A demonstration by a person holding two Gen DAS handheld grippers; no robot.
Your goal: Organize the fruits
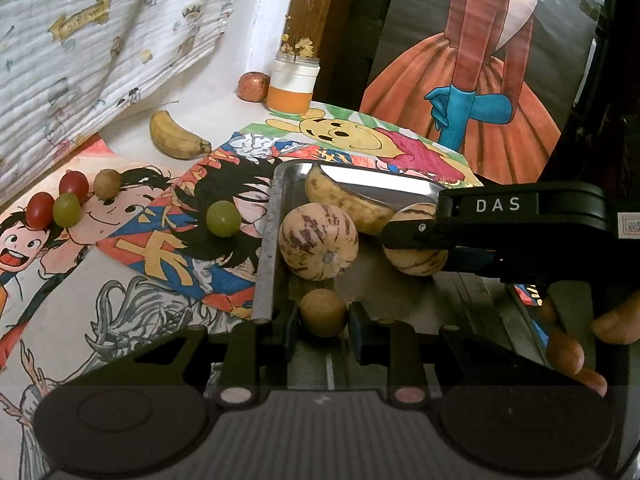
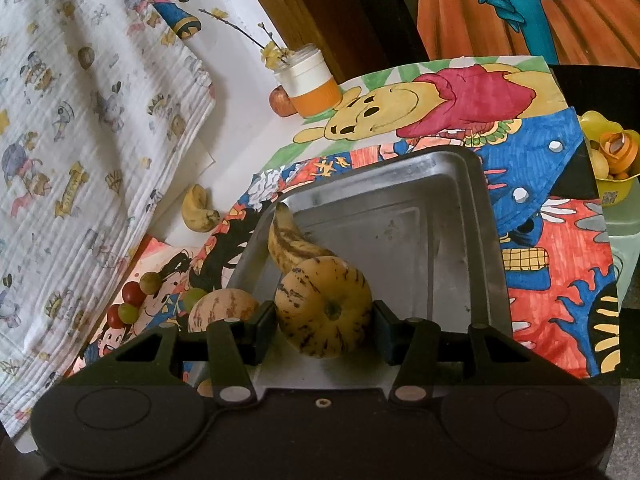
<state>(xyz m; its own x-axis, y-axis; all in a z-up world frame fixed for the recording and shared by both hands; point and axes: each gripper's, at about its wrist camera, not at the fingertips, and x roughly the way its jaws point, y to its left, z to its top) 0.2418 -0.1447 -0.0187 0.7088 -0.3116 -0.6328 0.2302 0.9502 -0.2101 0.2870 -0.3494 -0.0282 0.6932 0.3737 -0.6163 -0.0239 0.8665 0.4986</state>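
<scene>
Landmark: shallow rectangular steel tray (image 2: 486, 248) lay on the colourful cartoon drawings covering the surface.
Left hand-held gripper (image 1: 323, 314): fingers were closed on a small round brown fruit (image 1: 323, 312), pads touching both sides, at the tray's near left corner.
Right hand-held gripper (image 2: 325, 320): fingers flanked a cream, purple-streaked round melon (image 2: 323, 308) inside the tray's near left part; its pads sat just beside the skin and I could not tell if they pressed.
Already in tray: second streaked melon (image 1: 318, 241) by the left wall, spotted yellow banana (image 1: 348, 204) behind it.
Still outside: another banana (image 1: 178, 136), green grape (image 1: 223, 218), red cherry tomatoes (image 1: 73, 186) and small fruits, all left of the tray.
Step, as judged: setting both fruits down in the tray.
Doing it well: lower each until it rests on the tray floor, release slowly, place the round ones against a wall or neighbour.
Risk: round fruits may roll and knock each other.
</scene>
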